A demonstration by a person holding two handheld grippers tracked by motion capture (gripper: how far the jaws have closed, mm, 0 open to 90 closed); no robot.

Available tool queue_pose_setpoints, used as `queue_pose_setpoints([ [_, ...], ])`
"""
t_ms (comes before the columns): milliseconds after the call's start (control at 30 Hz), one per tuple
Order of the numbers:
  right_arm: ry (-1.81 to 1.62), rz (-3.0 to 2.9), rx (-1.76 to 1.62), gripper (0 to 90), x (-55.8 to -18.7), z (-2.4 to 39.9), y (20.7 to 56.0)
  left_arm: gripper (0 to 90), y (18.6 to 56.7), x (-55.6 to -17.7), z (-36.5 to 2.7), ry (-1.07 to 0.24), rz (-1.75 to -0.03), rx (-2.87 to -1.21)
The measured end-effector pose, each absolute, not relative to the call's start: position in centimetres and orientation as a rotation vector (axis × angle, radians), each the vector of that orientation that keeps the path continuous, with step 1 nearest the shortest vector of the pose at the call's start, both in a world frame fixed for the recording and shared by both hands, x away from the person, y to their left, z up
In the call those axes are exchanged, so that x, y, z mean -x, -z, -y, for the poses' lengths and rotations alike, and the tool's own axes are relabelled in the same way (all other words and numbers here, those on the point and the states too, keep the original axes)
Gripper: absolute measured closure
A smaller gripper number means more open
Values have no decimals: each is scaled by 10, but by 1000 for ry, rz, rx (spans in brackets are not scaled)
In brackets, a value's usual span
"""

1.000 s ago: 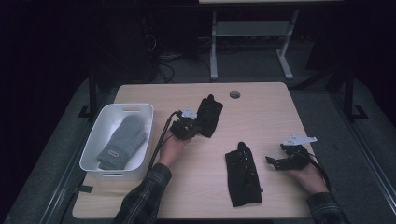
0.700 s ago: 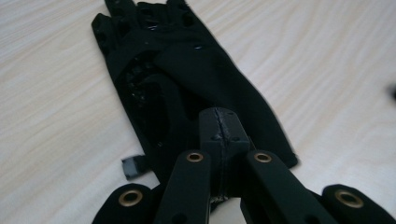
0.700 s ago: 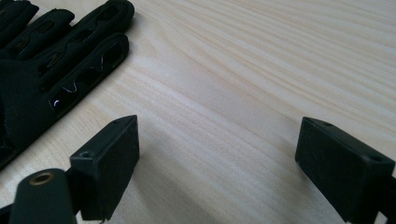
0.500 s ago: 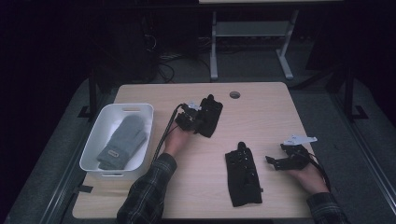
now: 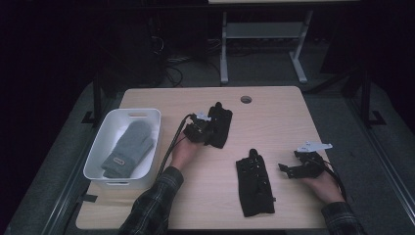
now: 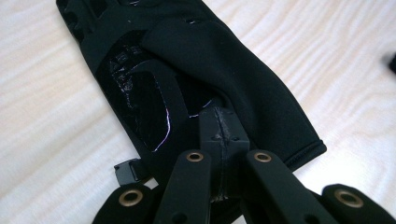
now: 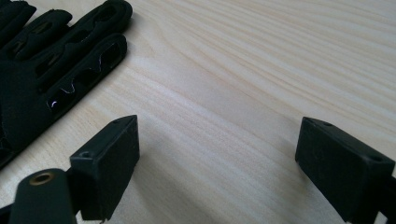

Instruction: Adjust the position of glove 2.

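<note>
We see a pale wooden bench (image 5: 274, 112) with a round hole (image 5: 246, 99) near its far edge. A white bin (image 5: 98, 156) sits at the left of the hole, one black glove (image 5: 219, 125) nearer the hole, another black glove (image 5: 254, 183) toward the near edge.

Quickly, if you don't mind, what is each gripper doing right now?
Left gripper: closed on the far black glove.
Right gripper: open, holding nothing, beside the near black glove.
</note>
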State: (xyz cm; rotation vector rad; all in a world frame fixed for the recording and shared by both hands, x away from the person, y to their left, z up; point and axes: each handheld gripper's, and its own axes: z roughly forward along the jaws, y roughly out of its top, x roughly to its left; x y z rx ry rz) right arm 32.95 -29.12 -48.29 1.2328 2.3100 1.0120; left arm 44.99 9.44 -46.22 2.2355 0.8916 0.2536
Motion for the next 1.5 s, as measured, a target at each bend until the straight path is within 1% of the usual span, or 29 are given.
queue_pose_setpoints([
  [433, -1010, -2307, -1228, 135, -330, 291, 483, 895, 463, -413, -94, -183, -837, -2270],
  [733, -1008, -2308, -1224, 135, -330, 292, 483, 895, 460, -384, -93, -153, -755, -2328],
  [1033, -1008, -2308, -1227, 135, -330, 292, 483, 895, 459, -358, -98, -85, -696, -2355],
  [1100, -1010, -2307, -1229, 135, -330, 291, 483, 895, 457, -353, -100, -74, -664, -2385],
  [1500, -1007, -2304, -1231, 134, -330, 291, 483, 894, 457, -321, -109, 45, -607, -2385],
])
